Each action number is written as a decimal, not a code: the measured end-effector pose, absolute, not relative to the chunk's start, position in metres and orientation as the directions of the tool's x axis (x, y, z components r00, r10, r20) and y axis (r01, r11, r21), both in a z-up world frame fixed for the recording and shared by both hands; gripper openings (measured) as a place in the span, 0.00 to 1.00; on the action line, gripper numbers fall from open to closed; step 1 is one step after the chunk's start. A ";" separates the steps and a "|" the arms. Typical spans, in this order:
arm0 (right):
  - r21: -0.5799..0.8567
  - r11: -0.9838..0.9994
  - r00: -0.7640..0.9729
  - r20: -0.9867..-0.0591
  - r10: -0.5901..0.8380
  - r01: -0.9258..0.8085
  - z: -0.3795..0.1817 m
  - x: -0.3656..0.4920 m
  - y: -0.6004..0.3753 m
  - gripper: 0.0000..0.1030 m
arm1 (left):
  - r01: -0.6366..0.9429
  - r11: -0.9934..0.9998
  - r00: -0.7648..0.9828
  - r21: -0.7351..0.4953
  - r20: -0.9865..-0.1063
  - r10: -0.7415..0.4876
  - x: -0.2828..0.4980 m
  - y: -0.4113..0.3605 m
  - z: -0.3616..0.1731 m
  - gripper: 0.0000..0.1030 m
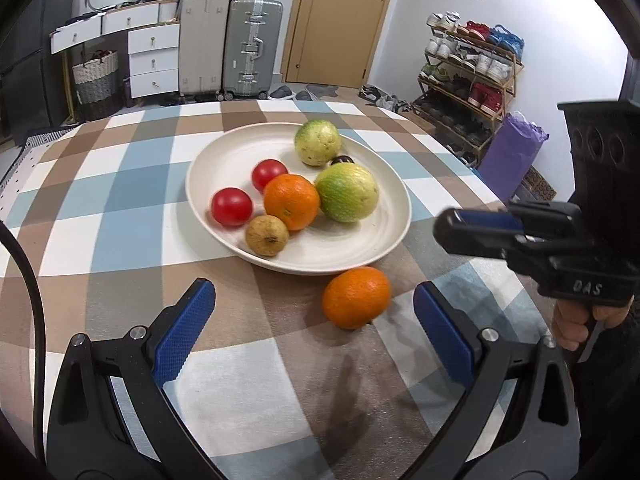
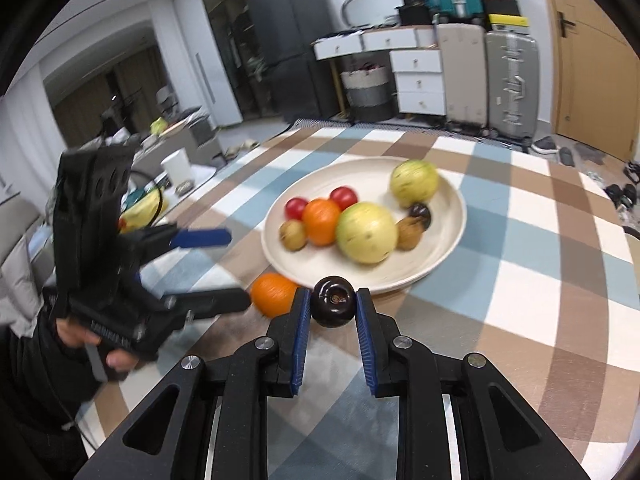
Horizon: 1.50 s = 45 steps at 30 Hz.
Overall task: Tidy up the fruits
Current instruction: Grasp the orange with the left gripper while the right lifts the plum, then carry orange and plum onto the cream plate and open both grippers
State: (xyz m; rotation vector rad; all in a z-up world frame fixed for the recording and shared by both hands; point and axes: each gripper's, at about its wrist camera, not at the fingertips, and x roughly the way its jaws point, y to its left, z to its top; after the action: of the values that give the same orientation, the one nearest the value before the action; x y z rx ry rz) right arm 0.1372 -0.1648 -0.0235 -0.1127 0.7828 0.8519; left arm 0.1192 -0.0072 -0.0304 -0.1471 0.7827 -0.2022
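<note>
Dark Fruit Clamped While One Orange Sits Off the Plate

Black jaws with blue ribbed pads fill the foreground of the right wrist view, where the right gripper [image 2: 333,304] is clamped on a small, round, dark purple fruit [image 2: 334,306], held above the checked blue, brown and white tablecloth [image 2: 520,272] just short of the plate's near rim. "DAS" is the only writing that can be read, moulded on the right gripper's black body as seen from the left wrist camera.

The wide, round, cream-coloured plate [image 1: 224,160] sits mid-table. The left gripper [image 1: 314,316] hangs over the cloth with its jaws spread wide and nothing between the pads; the loose orange [image 1: 356,298] lies on the cloth just beyond them, close against the plate's near edge.

On the plate, counted across both views: two large yellow-green round fruits [image 1: 347,192], one orange [image 1: 291,201], two red tomatoes [image 1: 231,207], two small brownish fruits [image 1: 267,235] and one small dark fruit [image 1: 343,159], the last partly hidden between the green ones.

Around the table stand two tall suitcases [image 1: 252,48], a white drawer unit [image 1: 154,60] and a loaded shoe rack [image 1: 468,76].
</note>
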 end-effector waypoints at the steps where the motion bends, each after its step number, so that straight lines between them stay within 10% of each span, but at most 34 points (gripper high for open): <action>1: 0.207 0.677 0.411 -0.659 0.630 -0.707 -0.023 0.138 -0.165 0.23 | 0.131 0.969 0.681 -0.209 -0.691 -0.242 0.121 -0.010 -0.032 0.94; 17: 0.199 0.689 0.422 -0.663 0.619 -0.697 -0.027 0.136 -0.160 0.23 | 0.193 0.948 0.611 -0.253 -0.725 -0.318 0.131 -0.030 -0.047 0.37; 45: 0.218 0.745 0.517 -0.598 0.612 -0.630 -0.021 0.144 -0.171 0.23 | 0.148 0.958 0.753 -0.245 -0.600 -0.269 0.118 -0.009 -0.010 0.37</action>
State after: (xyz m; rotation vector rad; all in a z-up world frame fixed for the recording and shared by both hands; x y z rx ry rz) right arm 0.1444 -0.1707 -0.0214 -0.0277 0.7064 0.7454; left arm 0.1178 -0.0087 -0.0103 -0.1869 0.6816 -0.2288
